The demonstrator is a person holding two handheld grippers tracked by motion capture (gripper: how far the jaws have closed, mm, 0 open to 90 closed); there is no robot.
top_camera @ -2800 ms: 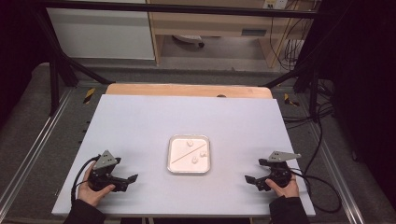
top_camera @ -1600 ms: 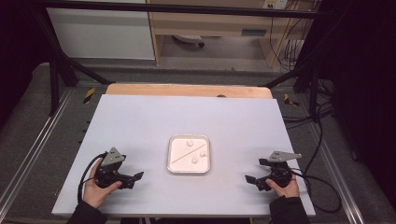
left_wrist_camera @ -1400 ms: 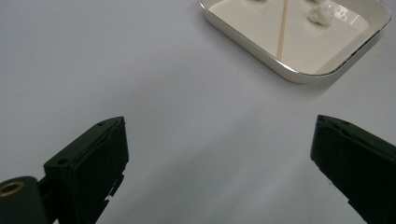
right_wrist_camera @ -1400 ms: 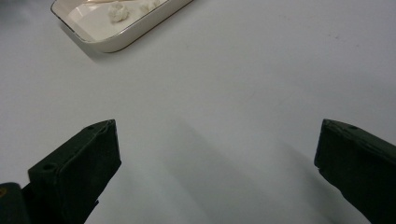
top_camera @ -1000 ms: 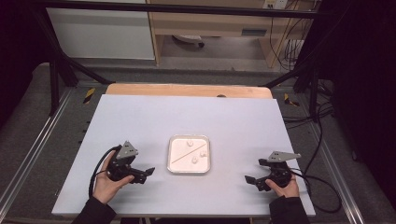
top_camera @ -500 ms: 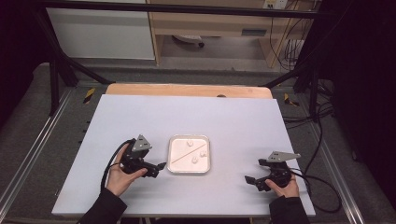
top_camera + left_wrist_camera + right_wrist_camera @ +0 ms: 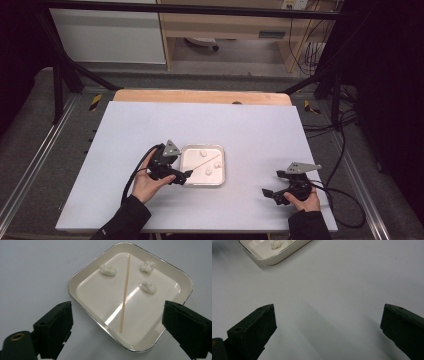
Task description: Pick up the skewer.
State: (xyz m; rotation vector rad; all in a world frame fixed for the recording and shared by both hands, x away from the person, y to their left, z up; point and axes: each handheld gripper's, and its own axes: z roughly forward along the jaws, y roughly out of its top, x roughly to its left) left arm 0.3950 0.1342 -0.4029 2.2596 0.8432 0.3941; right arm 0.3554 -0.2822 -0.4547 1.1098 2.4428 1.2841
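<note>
Pale grey tabletop (image 7: 150,125) under everything, and your landmark is the square cream-coloured tray with a shiny metal rim (image 7: 218,178), sitting about mid-table. Your left gripper (image 7: 187,174) is right at the tray's left edge, jaws spread wide but just been closing a bit, nothing between the pads. Inside the tray lies a thin wooden skewer (image 7: 125,292), diagonal, with three small white fluffy lumps (image 7: 148,286) around it. Your right gripper (image 7: 266,193) sits well right of the tray, jaws spread, holding nothing.

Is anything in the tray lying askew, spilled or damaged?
Nothing stands out. The thin wooden stick lies diagonally inside the tray, and three white cotton-like lumps sit near it. Nothing has spilled.
</note>
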